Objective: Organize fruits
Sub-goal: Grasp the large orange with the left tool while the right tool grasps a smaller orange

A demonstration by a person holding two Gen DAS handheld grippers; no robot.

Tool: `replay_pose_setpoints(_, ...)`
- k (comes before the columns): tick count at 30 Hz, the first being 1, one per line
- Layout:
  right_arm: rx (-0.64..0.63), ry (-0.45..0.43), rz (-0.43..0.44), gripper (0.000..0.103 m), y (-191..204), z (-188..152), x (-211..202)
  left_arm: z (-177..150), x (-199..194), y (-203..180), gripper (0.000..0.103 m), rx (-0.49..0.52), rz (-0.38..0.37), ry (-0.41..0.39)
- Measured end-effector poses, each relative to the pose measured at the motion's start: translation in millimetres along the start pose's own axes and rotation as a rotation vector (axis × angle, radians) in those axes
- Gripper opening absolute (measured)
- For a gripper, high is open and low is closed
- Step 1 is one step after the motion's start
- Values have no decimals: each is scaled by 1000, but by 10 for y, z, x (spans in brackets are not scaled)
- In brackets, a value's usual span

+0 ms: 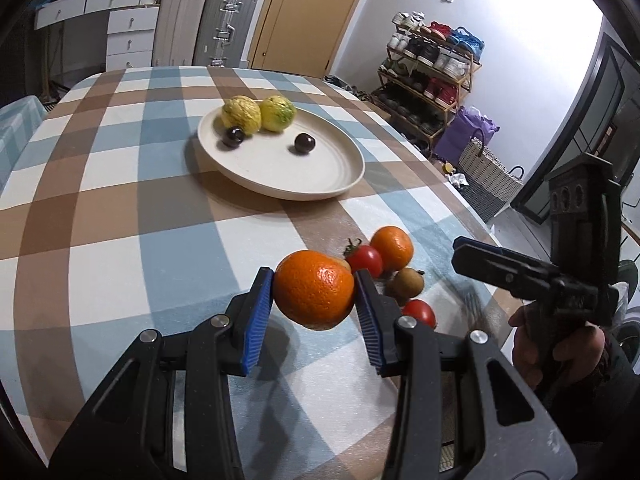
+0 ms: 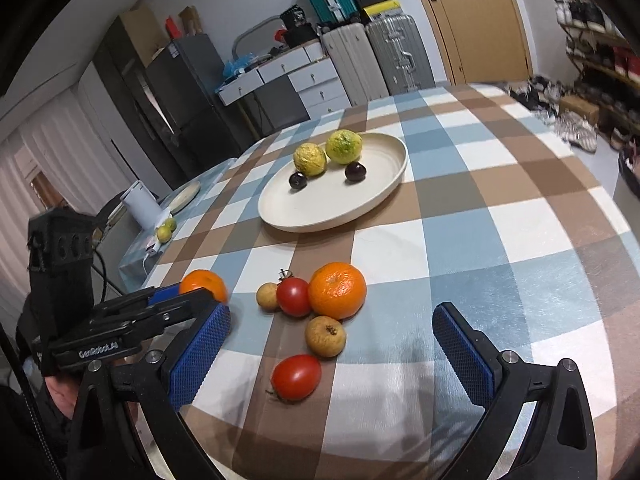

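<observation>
The left gripper (image 1: 314,294) has its blue pads pressed on either side of an orange (image 1: 313,290), jaws drawn in only as far as the fruit's width, and the shadow on the cloth beneath suggests the orange is lifted clear of the table (image 1: 120,208). The white plate (image 1: 280,160) lies well beyond it, toward the far end of the table, already holding two yellow-green fruits (image 1: 256,114) at its back edge and two dark round fruits (image 1: 270,140) nearer the middle.

The step in hand looks to be carrying this orange to the plate. To do it well, keep the squeeze steady, since the round skin can slip from flat pads. Travel high enough to pass over the plate's raised rim. Aim for the bare near half of the plate, away from the dark fruits, which would roll if nudged. Lower until the orange touches before letting go, so it does not roll off.

The right gripper (image 2: 332,344) has its jaws spread wide with nothing between them. It is over the pile on the near side of the plate: a second orange (image 2: 337,290), two tomatoes (image 2: 294,296) and two small brown fruits (image 2: 325,336).
</observation>
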State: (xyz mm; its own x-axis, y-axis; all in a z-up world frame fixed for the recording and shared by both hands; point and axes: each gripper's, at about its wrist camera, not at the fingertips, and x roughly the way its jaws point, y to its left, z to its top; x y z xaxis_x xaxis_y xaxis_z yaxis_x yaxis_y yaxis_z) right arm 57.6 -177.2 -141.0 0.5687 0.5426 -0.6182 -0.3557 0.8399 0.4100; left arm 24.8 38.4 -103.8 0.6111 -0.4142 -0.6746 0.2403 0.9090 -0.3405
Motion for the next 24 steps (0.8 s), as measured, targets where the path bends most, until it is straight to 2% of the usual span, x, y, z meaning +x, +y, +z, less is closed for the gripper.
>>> replay_pose_setpoints(11, 67, 36, 67, 101, -147, 121, 274, 10, 67, 197, 38, -35, 5, 2)
replay_pose_setpoints(15, 86, 54, 89, 89, -173, 141, 359, 13, 117, 246, 38, -44, 3, 9)
replay_pose_setpoints(19, 87, 62, 98, 82, -168, 147, 414, 20, 147, 280, 38, -47, 2, 12)
replay_pose_setpoints(20, 90, 61, 97, 78, -168, 149, 422, 23, 157, 291, 38, -50, 2, 13)
replay_pose_setpoints(21, 92, 59, 94, 68, -170, 149, 422, 27, 163, 297, 38, -51, 1, 13)
replay_pose_setpoints(23, 88, 59, 98, 60, -161, 154, 434, 28, 160, 298, 38, -51, 4, 11)
replay_pose_setpoints(24, 88, 58, 88, 59, -161, 154, 444, 33, 165, 305, 38, -50, 3, 9)
